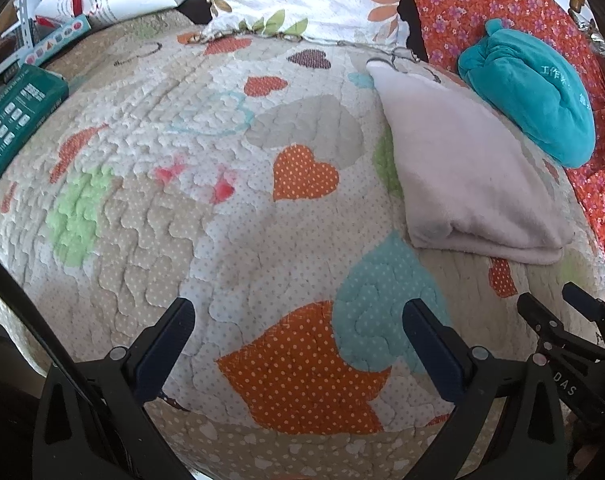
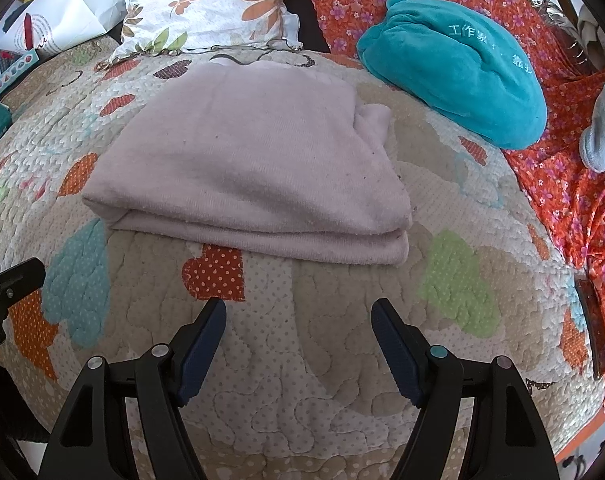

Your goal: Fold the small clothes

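- Both tools hang above the quilt holding nothing: the left gripper has its jaws spread wide, the right gripper likewise, probably because the fold looks finished.
- The pale pink garment lies at twelve o'clock from the right gripper and two o'clock from the left, apart from both.
- It is a neat, layered rectangle of soft fleecy cloth, doubled edge facing the cameras.
- A teal plush cushion sits beyond it at one o'clock.
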`<action>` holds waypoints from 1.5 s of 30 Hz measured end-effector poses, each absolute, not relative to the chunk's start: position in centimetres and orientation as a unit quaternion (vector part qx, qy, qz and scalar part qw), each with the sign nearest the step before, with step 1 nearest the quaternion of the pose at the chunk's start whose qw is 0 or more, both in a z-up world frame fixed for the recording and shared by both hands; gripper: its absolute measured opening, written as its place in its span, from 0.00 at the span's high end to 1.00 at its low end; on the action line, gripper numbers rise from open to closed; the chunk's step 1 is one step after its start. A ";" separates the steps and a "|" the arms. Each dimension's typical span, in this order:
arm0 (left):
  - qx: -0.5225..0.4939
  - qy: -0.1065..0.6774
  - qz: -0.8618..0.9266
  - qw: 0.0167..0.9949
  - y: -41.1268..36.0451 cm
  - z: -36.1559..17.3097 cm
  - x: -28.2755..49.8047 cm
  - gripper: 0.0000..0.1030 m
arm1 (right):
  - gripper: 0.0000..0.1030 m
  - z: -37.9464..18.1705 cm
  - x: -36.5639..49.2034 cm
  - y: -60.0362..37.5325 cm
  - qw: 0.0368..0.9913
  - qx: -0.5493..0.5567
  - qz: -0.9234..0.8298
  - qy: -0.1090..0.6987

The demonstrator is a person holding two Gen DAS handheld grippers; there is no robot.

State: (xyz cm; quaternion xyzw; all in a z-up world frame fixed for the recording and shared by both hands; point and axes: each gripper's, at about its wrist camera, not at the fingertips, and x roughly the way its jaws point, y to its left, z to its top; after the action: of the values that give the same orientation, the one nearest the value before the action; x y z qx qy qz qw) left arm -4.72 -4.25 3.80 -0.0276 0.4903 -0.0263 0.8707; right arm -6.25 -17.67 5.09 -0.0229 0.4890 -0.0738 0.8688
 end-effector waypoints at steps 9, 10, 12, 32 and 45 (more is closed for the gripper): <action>0.015 0.441 -0.044 0.896 -5.5 5.3 -5.7 0.00 | 0.23 5.2 -6.3 -17.7 0.871 -0.020 -0.078 0.485; 0.017 0.440 -0.046 0.897 -5.7 5.3 -5.7 0.00 | 0.23 5.2 -6.3 -17.7 0.871 -0.021 -0.078 0.485; 0.017 0.442 -0.049 0.895 -5.8 5.3 -5.7 0.00 | 0.23 5.2 -6.3 -17.7 0.871 -0.020 -0.079 0.485; 0.002 0.470 -0.057 0.881 -5.5 4.2 -5.2 0.00 | 0.22 5.6 -6.4 -18.1 0.877 -0.010 -0.088 0.472; 0.001 0.486 -0.055 0.872 -5.3 3.2 -4.6 0.00 | 0.22 5.7 -6.7 -17.4 0.878 -0.012 -0.087 0.471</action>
State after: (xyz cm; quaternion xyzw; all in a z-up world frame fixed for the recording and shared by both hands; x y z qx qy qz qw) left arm -4.64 -5.29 3.18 0.0013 0.4860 -0.0551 0.8722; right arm -6.68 -17.44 5.70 -0.0118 0.4705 -0.0868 0.8780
